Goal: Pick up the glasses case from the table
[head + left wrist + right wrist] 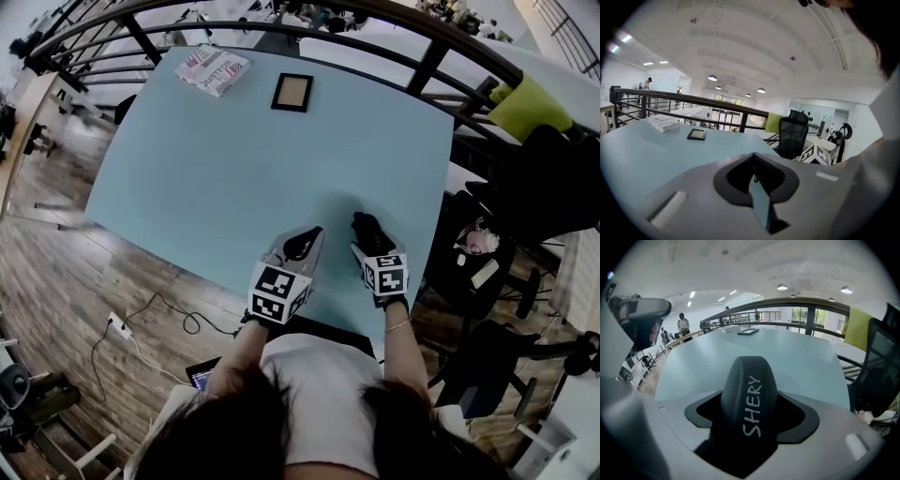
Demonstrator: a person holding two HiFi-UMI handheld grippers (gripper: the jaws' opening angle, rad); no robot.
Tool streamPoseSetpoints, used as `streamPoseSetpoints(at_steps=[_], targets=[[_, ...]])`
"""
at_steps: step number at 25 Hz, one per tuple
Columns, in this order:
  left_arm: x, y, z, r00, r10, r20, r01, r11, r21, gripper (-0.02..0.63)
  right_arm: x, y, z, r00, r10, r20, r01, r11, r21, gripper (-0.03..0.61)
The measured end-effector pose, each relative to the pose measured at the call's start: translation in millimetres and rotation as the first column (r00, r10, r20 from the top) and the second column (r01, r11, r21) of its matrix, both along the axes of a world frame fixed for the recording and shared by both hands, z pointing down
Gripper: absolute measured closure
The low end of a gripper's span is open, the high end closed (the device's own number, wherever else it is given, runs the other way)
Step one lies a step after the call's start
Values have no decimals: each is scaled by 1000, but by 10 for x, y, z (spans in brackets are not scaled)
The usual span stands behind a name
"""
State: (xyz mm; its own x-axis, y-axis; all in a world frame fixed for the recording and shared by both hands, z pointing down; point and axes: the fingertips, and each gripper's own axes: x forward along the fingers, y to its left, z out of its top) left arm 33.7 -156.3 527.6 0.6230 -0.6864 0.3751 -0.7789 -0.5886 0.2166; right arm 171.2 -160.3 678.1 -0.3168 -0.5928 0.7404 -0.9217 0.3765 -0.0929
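Note:
The glasses case (pixel 750 399) is black and rounded, with white lettering along its top. It sits between the jaws of my right gripper (pixel 371 240) and fills the gap from side to side. In the head view the case (pixel 367 227) pokes out ahead of that gripper, low over the near right part of the pale blue table (pixel 234 178). My left gripper (pixel 302 244) rests just to the left of it with nothing in it; in the left gripper view the left gripper (pixel 753 158) has its jaws meeting at a seam.
A small dark picture frame (pixel 292 92) and a white printed packet (pixel 213 69) lie at the table's far side. A black railing (pixel 431 56) curves round the far and right edges. A black office chair (pixel 534 187) stands off to the right.

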Motion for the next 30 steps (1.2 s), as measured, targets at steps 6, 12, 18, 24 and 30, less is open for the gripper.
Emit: streamPoseSetpoints(at_steps=[6, 12, 18, 24, 30], targets=[[-6, 1, -147, 1000, -6, -4, 6, 999, 35, 557, 27, -69, -280, 1000, 16, 22, -17, 998, 57, 226], [-39, 23, -329, 1000, -14, -14, 15, 997, 80, 557, 26, -108, -606, 999, 16, 36, -20, 991, 130, 227], [-50, 80, -500, 1000, -14, -19, 16, 993, 118, 557, 4, -82, -978, 999, 11, 51, -22, 977, 211, 227], [-53, 106, -618, 1000, -9, -20, 12, 989, 148, 557, 36, -56, -1369, 996, 12, 83, -36, 954, 297, 227], [-28, 77, -726, 1000, -3, -30, 8, 986, 164, 557, 126, -30, -1844, 994, 7, 106, -49, 917, 396, 227]])
